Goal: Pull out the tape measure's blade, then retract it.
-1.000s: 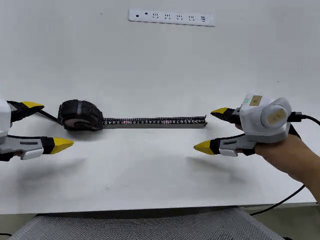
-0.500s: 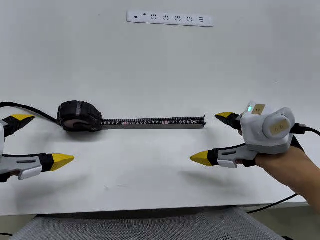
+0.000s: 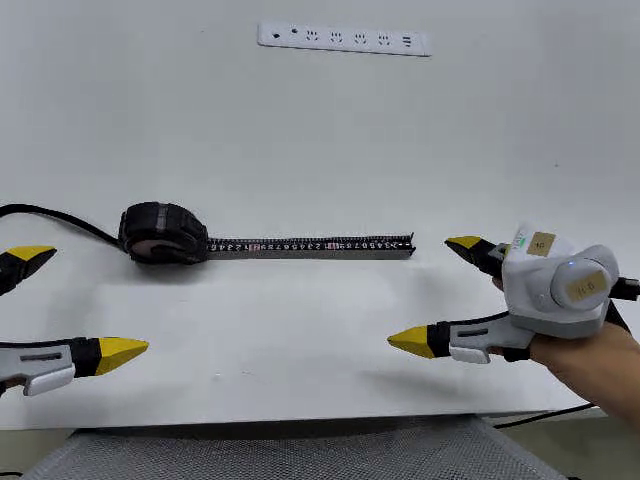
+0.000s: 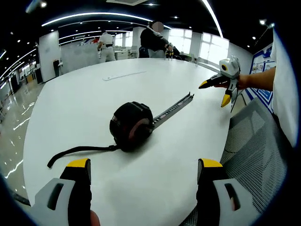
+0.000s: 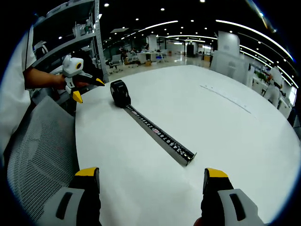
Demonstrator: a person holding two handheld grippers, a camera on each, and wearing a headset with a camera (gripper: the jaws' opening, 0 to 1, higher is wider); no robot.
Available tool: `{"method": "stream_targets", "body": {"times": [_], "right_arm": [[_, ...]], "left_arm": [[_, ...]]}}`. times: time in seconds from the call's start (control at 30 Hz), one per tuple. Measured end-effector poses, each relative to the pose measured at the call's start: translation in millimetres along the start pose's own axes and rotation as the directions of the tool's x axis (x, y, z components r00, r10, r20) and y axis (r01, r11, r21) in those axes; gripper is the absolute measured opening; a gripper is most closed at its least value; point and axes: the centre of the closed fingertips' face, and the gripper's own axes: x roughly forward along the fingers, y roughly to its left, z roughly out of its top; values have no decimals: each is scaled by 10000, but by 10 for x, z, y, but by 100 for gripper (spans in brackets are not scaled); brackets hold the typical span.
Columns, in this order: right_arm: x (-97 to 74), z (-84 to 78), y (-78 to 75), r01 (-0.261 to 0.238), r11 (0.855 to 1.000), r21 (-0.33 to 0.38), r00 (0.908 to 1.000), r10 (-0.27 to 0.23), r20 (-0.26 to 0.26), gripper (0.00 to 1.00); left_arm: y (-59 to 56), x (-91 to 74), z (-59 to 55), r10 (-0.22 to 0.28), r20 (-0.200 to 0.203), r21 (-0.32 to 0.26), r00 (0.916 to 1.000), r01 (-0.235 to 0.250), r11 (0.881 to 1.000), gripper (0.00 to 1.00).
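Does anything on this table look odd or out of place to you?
Nothing is damaged or spilled. The one oddity: the tape measure's blade lies stretched out flat on the table from its black case, with nothing holding it. The left gripper and right gripper hover apart from it, jaws open.

The tape measure (image 3: pixel 160 233) is a black, round-bodied case with a reddish-grey disc on its side. It stands on its edge on the white table (image 3: pixel 300 140), at about 9 o'clock from the middle of the head view. Its blade (image 3: pixel 310 244) is pulled out and lies on the table, running straight from the case's mouth toward 3 o'clock. The blade is dark with pale numbers and ends in a small hook (image 3: pixel 411 241). A black strap (image 3: pixel 60 216) trails from the case toward 9 o'clock.
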Motion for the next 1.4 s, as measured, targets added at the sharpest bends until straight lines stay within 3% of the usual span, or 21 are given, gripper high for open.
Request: {"method": "stream_targets", "body": {"times": [0.17,0.37,0.57,0.97,1.4], "right_arm": [[-26,-30,24,34,10000,37,10000,-34,-22,92],[-99,-68,57,76,9994,333,9997,-84,244,94],[-156,-146,108,98,9995,300,9999,-101,95,94],[-258,-211,142,325,9981,529,9990,-340,276,96],[-309,-282,93,640,9965,538,9969,-663,429,95]], "left_arm": [[-9,-33,5,79,163,-84,9998,-78,9999,93],[-63,-83,-73,108,15,53,9999,-108,9999,96],[-68,-138,-115,200,37,-133,9998,-199,9997,97],[-129,-199,-217,249,97,-548,9996,-244,9982,96],[-169,-184,-221,208,198,-638,9996,-195,9978,95]]}}
